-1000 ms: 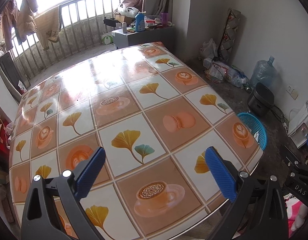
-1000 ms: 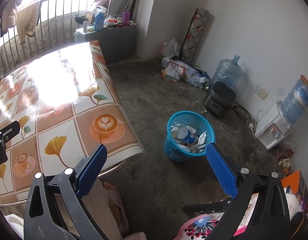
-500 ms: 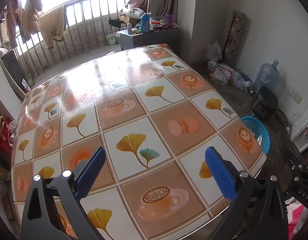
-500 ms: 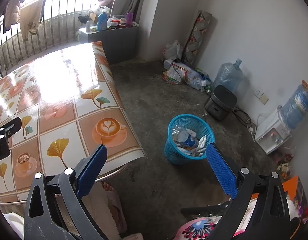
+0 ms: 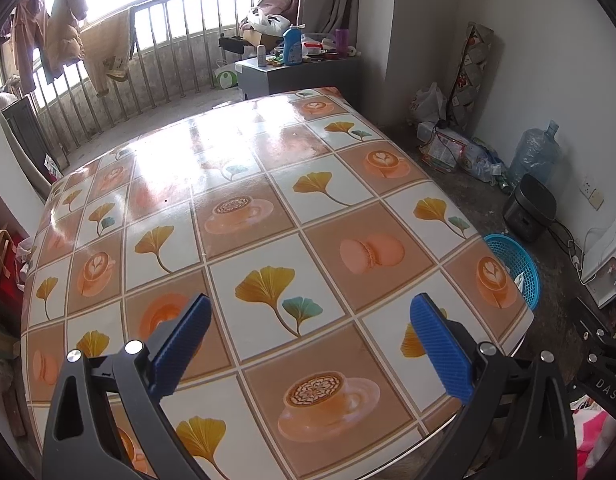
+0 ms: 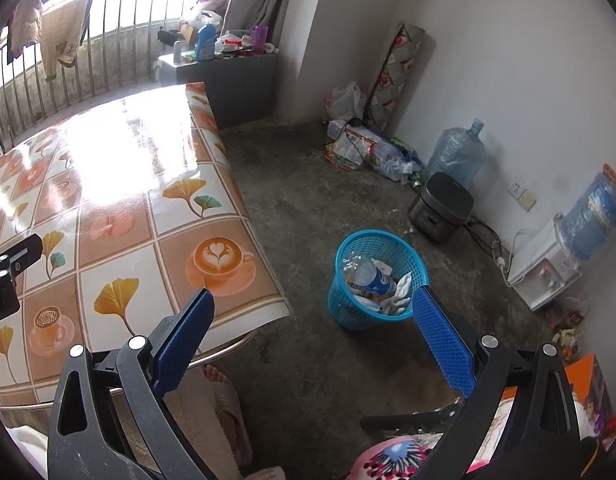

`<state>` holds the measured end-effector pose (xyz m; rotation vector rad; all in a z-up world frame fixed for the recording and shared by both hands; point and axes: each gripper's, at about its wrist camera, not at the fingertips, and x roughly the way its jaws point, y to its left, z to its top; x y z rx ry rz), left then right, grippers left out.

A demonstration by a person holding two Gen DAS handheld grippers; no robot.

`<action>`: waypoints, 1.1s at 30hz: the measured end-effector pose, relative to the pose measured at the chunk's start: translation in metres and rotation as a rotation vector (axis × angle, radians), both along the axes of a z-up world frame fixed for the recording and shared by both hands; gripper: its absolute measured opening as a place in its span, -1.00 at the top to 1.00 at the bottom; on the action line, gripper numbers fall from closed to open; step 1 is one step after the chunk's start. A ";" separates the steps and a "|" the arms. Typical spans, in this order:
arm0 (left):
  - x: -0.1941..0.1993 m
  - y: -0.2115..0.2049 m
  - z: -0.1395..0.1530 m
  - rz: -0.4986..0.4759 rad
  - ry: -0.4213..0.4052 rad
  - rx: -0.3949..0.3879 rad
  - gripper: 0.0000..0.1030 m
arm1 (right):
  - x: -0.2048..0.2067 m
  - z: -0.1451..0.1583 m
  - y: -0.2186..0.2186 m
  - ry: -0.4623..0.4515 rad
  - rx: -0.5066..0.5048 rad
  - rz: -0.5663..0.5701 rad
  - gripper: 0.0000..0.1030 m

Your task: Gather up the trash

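Both grippers, left gripper and right gripper, have pulled back, jaws wide, holding nothing; table bare, blue basket holds the trash, so looks basically done.

Tabletop bare; floor open around basket; clutter along wall.

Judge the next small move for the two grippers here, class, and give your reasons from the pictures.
Probably none beyond resting both grippers. The left gripper and right gripper are open and hold nothing, the table shows no trash, and the blue basket on the floor already holds a bottle and wrappers.
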<state>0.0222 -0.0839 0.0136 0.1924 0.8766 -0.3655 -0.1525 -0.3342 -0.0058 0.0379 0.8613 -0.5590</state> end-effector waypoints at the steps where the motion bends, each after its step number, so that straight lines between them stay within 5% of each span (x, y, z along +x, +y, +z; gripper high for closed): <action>1: 0.000 0.000 0.000 0.001 0.000 0.000 -0.89 | 0.000 0.000 0.000 0.000 0.000 0.001 -0.85; 33: -0.002 0.002 -0.002 0.009 -0.001 0.001 -0.89 | 0.001 -0.001 0.000 -0.001 -0.003 0.003 -0.85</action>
